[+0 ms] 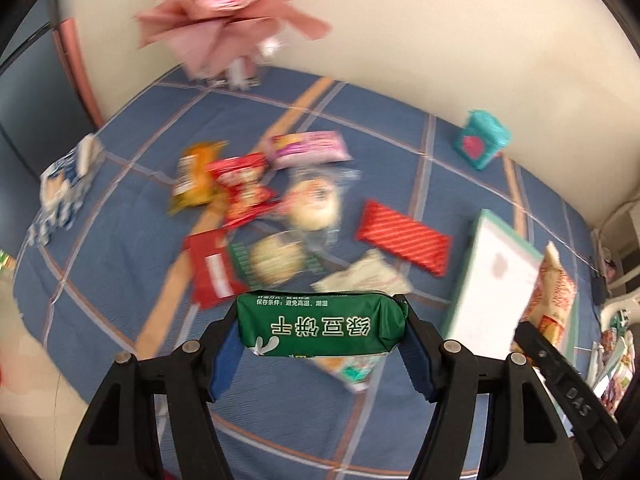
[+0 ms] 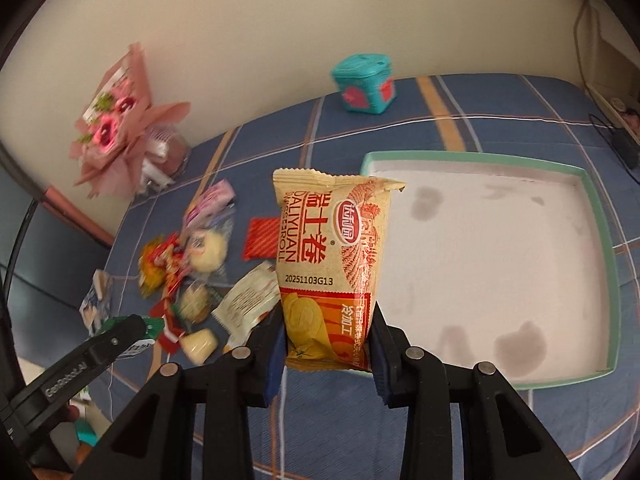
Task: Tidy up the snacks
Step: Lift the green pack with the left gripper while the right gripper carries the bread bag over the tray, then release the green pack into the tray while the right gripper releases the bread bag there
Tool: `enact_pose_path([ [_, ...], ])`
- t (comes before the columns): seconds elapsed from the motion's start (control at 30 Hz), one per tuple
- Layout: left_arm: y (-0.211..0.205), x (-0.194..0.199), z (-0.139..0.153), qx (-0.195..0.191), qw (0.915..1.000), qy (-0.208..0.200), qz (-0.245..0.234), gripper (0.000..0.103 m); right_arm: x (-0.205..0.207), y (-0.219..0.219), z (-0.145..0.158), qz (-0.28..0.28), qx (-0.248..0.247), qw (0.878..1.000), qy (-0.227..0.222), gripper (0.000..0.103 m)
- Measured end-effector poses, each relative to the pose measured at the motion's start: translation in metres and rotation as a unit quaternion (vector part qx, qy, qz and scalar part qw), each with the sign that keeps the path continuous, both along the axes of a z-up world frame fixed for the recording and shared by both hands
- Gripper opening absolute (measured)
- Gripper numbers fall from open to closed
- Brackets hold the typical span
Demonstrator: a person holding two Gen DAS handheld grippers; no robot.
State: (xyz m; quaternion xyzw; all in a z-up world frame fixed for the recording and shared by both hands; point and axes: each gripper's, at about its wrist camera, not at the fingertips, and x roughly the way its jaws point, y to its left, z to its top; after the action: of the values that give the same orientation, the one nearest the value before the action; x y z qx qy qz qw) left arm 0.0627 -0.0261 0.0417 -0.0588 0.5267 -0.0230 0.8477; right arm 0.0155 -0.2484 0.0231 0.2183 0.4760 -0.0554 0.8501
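Note:
My left gripper (image 1: 322, 326) is shut on a green biscuit packet (image 1: 320, 322), held crosswise above the blue checked cloth. My right gripper (image 2: 328, 340) is shut on a tan and red Swiss roll packet (image 2: 334, 264), held upright near the front left corner of the white tray with a teal rim (image 2: 600, 264); nothing lies in the tray. The tray also shows in the left wrist view (image 1: 496, 276), with the right gripper and its packet (image 1: 554, 300) beside it. A pile of loose snacks (image 1: 264, 208) lies on the cloth left of the tray, and in the right wrist view (image 2: 200, 276) too.
A pink flower bouquet (image 2: 116, 128) leans on the wall at the back left. A teal box with red hearts (image 2: 366, 82) stands at the back by the wall. A red striped packet (image 1: 402, 236) lies between pile and tray. A blue and white packet (image 1: 64, 184) lies far left.

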Motion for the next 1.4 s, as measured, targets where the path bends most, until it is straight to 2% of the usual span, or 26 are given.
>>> enact_pose_path([
  [0.23, -0.079, 0.013, -0.002, -0.026, 0.9979, -0.004, -0.059, 0.07, 0.002, -0.062, -0.005, -0.079, -0.015, 0.997, 0.015, 0.038],
  [0.4, -0.133, 0.022, -0.018, -0.039, 0.9947, 0.004, -0.095, 0.07, -0.001, -0.104, -0.011, -0.127, -0.023, 0.991, 0.029, 0.038],
  [0.73, -0.2, 0.04, -0.046, -0.043, 0.9888, 0.004, -0.143, 0.07, -0.005, -0.17, -0.029, -0.189, -0.04, 0.979, 0.062, 0.038],
  [0.93, -0.223, 0.048, -0.06, -0.032, 0.9851, 0.0, -0.169, 0.07, -0.003, -0.185, -0.043, -0.2, -0.042, 0.976, 0.081, 0.038],
  [1.17, -0.227, 0.052, -0.067, -0.031, 0.9833, 0.0, -0.179, 0.071, 0.001, -0.186, -0.048, -0.195, -0.052, 0.975, 0.089, 0.04],
  [1.23, -0.227, 0.052, -0.066, -0.032, 0.9833, 0.0, -0.179, 0.074, 0.002, -0.184, -0.049, -0.192, -0.055, 0.975, 0.095, 0.041],
  [1.3, -0.227, 0.051, -0.064, -0.029, 0.9835, -0.003, -0.179, 0.08, 0.003, -0.184, -0.049, -0.186, -0.05, 0.976, 0.098, 0.046],
  [1.37, -0.226, 0.05, -0.06, -0.027, 0.9834, -0.011, -0.179, 0.084, 0.004, -0.181, -0.047, -0.18, -0.054, 0.977, 0.098, 0.062],
  [1.4, -0.225, 0.051, -0.058, -0.027, 0.9834, -0.012, -0.179, 0.085, 0.004, -0.18, -0.046, -0.178, -0.06, 0.977, 0.098, 0.063],
])
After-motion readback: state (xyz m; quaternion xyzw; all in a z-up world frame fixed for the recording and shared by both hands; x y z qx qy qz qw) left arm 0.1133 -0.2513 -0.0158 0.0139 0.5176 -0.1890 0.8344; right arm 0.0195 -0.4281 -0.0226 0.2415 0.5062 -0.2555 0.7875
